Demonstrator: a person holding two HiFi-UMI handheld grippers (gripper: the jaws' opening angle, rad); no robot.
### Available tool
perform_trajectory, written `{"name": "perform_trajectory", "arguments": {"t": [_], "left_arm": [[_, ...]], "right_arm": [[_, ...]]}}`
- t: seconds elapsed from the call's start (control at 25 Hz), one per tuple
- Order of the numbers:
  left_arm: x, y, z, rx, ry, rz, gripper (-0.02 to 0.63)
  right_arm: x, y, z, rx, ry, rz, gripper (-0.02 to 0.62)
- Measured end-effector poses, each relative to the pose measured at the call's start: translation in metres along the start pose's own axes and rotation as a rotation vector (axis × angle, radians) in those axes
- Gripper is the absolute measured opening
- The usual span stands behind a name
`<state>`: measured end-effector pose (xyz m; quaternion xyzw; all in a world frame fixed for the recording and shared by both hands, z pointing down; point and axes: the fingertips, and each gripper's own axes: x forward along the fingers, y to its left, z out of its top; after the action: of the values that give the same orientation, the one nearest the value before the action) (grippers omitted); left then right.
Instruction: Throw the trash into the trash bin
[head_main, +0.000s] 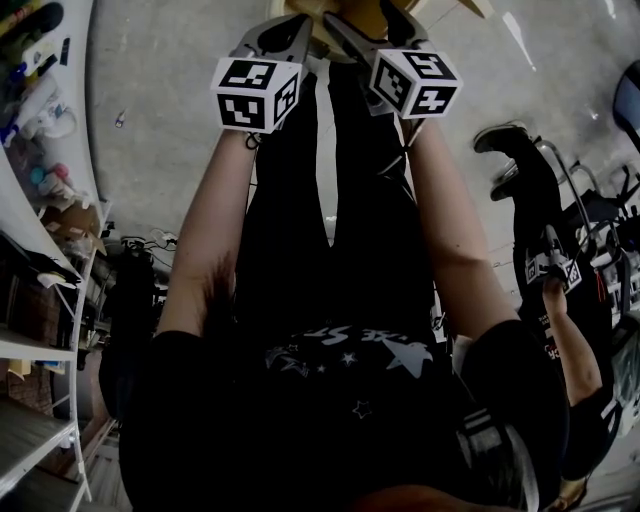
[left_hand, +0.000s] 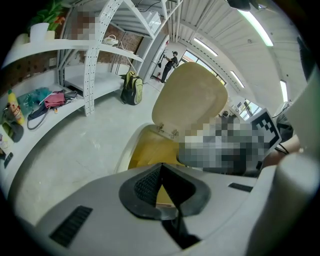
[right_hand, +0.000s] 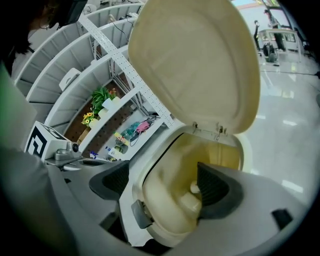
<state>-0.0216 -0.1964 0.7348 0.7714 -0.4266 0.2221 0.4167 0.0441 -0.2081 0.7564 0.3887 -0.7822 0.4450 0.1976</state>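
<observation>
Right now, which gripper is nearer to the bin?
Right. The right gripper hangs at the open mouth of the bin, which fills the gap between its jaws. The left gripper is farther back, with the bin ahead of it.

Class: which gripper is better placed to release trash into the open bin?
Right. The right gripper is open, its jaws framing the trash bin mouth, with a pale blurred item seen between them. The left gripper is shut and empty.

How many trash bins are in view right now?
1. The trash bin stands straight ahead in both gripper views, its lid raised. Others could be hidden behind the shelving.
</observation>
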Motion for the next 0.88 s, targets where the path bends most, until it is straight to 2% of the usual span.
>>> {"name": "perform_trajectory", "arguments": {"t": [0.4,0.64,0.88], "left_arm": [[-0.025,0.002,0.015,0.028,-0.036,0.005,0.011],[-0.052,0.003,0.04,0.064,-0.067,0.006,0.011],[-0.089,0.009,0.067,0.089,-0.093,0.008,0.011]], "right_arm": [[-0.01,0.019,0.011,0.014,-0.013,-0.01,0.414],[-0.022,0.038,0.025,0.012,-0.013,-0.013,0.411],[-0.034,0.059,0.031,-0.035,-0.001,-0.062,0.334]]}}
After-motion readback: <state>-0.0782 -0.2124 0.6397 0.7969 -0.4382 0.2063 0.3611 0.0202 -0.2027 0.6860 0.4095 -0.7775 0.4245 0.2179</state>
